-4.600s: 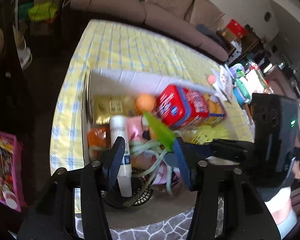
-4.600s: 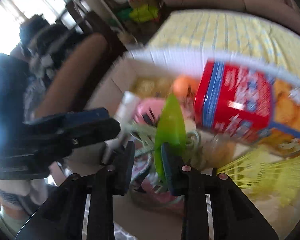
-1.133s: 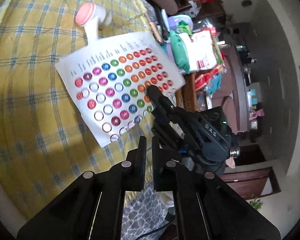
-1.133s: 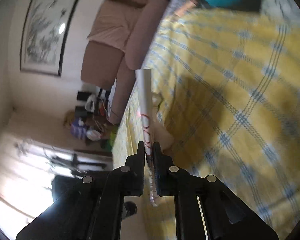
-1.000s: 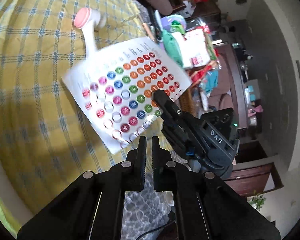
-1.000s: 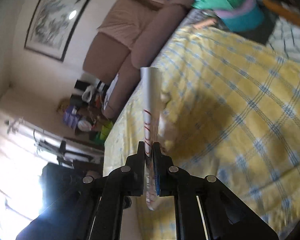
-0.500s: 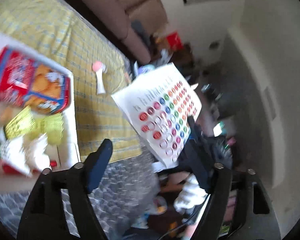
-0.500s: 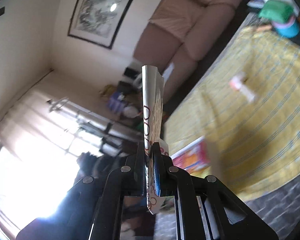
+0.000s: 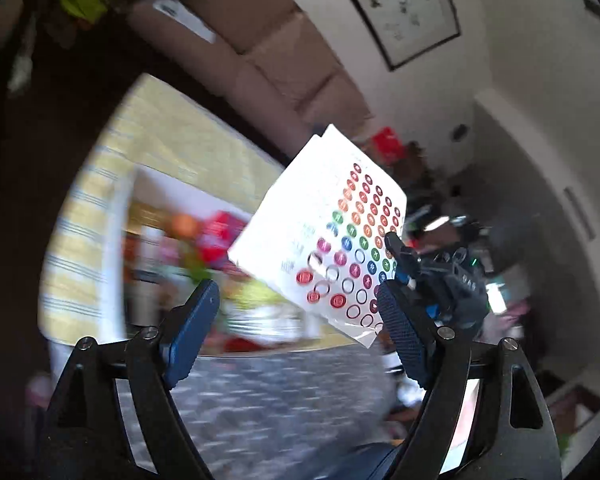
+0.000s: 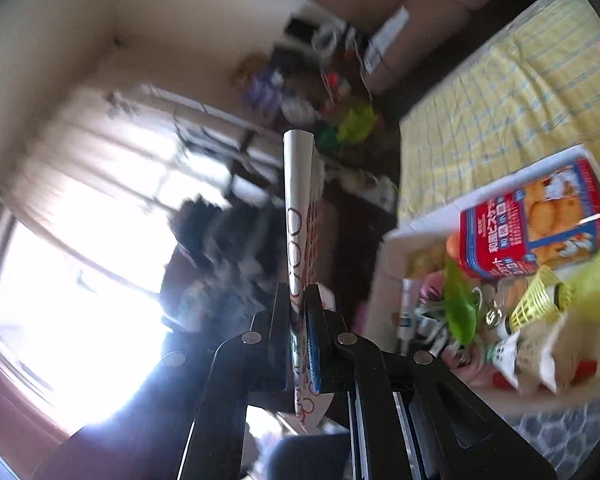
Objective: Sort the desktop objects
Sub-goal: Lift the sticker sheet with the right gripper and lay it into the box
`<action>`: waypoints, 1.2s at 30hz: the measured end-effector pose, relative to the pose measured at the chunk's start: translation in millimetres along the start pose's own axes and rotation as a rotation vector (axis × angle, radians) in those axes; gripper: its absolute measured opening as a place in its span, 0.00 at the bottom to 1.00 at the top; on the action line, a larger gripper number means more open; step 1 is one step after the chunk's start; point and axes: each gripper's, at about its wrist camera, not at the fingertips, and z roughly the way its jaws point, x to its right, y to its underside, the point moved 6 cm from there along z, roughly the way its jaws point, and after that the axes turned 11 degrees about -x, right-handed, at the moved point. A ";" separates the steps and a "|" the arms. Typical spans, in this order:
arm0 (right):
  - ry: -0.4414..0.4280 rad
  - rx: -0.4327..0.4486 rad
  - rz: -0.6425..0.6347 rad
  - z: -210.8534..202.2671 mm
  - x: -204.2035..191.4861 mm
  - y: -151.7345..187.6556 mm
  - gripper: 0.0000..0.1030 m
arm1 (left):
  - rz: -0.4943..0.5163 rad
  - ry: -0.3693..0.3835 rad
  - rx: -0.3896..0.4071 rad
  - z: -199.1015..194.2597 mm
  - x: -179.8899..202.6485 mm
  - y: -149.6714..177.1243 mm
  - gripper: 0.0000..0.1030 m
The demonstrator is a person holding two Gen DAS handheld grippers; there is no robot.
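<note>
Right jaws: clenched on the sticker sheet (image 10: 298,216); the right gripper (image 10: 298,300) pinches it near its lower corner, and the sheet shows edge-on, rising straight up between the pads.
Left jaws: released; the left gripper (image 9: 296,300) stands wide, its blue pads (image 9: 192,328) well apart with nothing between them.
Sticker sheet: seen flat from the left wrist (image 9: 324,232), a white sheet with rows of coloured dots, held in the air, tilted, its lower right edge in the right gripper (image 9: 400,268).
Sheet edges: top corner free and high; lower corner hangs just past the grip; left edge overlaps the view of the box behind it.
Cardboard box: open-topped (image 10: 388,256), on the near end of the table, crowded with goods; its far white flap (image 9: 172,188) stands up.
Box contents: red biscuit pack (image 10: 532,224) leaning at the far right side, an orange ball (image 10: 454,246) beside it, a green leaf-shaped piece (image 10: 460,300) sticking up in the middle, yellow shuttlecocks (image 10: 540,296) to the right.
Table: yellow checked cloth (image 10: 500,92), bare beyond the box's far wall out to its far edge.
Surround: sofa (image 9: 260,60) past the table's far edge; grey patterned floor (image 9: 280,400) on the near side, under the left gripper.
Blur: box contents smeared in the left wrist view, so details there cannot be told.
</note>
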 end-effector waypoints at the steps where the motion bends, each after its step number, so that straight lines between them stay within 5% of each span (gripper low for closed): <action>1: 0.007 -0.049 0.000 14.2 9.8 0.0 0.08 | 0.007 -0.021 0.003 -4.9 -5.7 -1.5 0.76; 7: 0.070 -0.231 0.041 71.9 69.7 -7.5 0.08 | 0.003 -0.012 -0.025 16.3 -32.1 -19.1 0.76; 15: 0.162 -0.274 0.066 84.6 104.6 -6.4 0.09 | -0.003 0.030 -0.104 67.5 -36.3 -20.5 0.76; 20: 0.360 -0.275 -0.054 93.2 100.3 -3.8 0.14 | 0.015 0.048 -0.144 96.6 -30.0 -24.7 0.76; 24: 0.485 -0.284 -0.073 93.5 105.3 0.4 0.28 | -0.035 0.012 -0.176 109.2 -37.7 -18.1 0.75; 36: 0.505 -0.105 -0.168 30.5 58.0 23.3 0.31 | 0.036 -0.019 -0.116 98.6 -29.4 -20.4 0.76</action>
